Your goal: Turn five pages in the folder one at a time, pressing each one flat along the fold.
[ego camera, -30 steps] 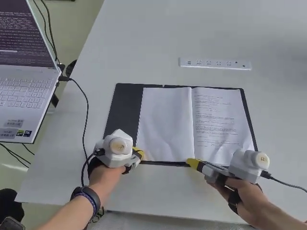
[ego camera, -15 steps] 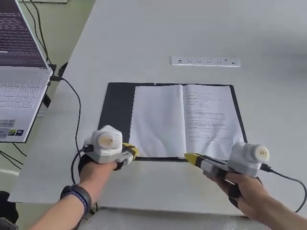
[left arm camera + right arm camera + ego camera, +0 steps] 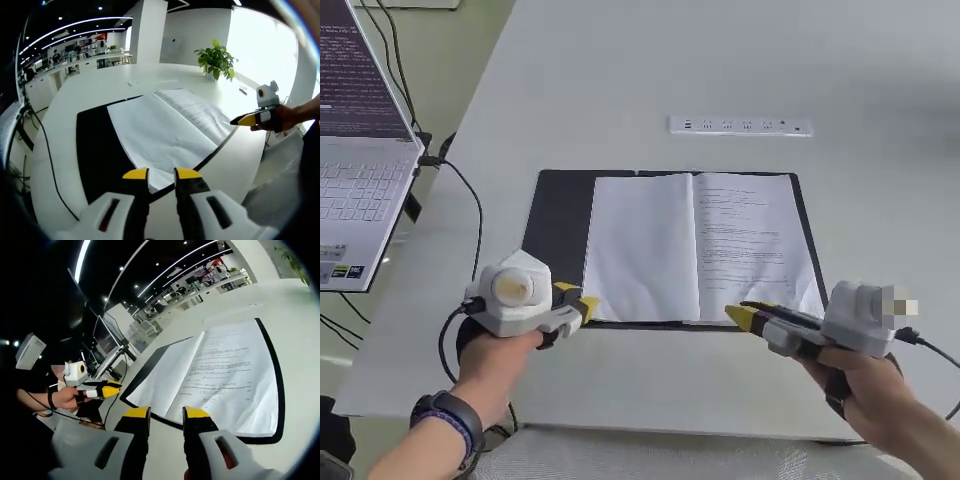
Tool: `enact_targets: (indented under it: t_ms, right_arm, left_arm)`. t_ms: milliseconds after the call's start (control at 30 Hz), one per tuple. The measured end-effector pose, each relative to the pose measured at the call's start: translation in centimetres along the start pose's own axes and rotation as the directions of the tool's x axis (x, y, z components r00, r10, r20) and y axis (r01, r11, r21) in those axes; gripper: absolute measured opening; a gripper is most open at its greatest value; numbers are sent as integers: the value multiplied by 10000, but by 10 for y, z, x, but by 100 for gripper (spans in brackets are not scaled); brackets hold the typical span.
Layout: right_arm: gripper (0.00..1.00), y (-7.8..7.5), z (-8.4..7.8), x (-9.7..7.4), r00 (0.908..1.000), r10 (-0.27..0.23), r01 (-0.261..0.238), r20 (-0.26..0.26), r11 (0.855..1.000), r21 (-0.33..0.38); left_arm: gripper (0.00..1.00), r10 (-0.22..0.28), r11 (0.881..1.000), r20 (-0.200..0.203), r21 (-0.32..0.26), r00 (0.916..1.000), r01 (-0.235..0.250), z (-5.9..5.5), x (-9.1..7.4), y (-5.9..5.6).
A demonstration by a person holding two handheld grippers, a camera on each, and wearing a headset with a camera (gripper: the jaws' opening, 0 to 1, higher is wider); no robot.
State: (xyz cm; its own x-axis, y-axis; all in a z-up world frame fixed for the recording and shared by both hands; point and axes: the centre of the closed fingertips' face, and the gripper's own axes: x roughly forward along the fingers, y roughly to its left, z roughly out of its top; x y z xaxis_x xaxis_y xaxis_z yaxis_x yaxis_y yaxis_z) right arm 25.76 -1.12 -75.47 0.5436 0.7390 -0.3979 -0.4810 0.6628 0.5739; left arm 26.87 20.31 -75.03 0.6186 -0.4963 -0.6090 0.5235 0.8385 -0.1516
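Sliding off the foot of the fold (image 3: 696, 250), the right gripper (image 3: 740, 313) now has its tips at the lower edge of the printed page (image 3: 750, 235), toward 5 o'clock. I judge the pressing stroke finished and the next page about to be picked up. Its jaws are a little apart and hold nothing. At 7 o'clock the left gripper (image 3: 580, 300) sits just beside the near corner of the turned page (image 3: 640, 250). Its jaws are also slightly parted and empty.

On the counter (image 3: 670, 385) just beyond them, the folder (image 3: 555, 235) lies open and flat. Inside it, the turned page lies blank side up on the left, with a strip of bare black cover beside it. The printed stack lies on the right.

Farther off are a power strip (image 3: 740, 126) at 12 o'clock and a laptop (image 3: 355, 195) at 10 o'clock.
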Motion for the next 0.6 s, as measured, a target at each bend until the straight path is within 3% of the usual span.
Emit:
enact_targets:
  t_ms: [267, 500, 600]
  right_arm:
    - [34, -14, 7, -29, 9987, -486, 491, 147, 9982, -353]
    - [42, -23, 27, -55, 9946, -953, 987, 401, 9907, -940]
    - [48, -30, 36, -64, 9916, -1177, 1228, 545, 9871, -1028]
  left_arm:
    - [26, 163, 9997, 269, 200, 9995, -169, 12, -15, 3]
    - [33, 221, 9991, 476, 346, 9986, -238, 22, -33, 3]
    - [39, 92, 9999, 530, 140, 9986, -100, 24, -38, 4]
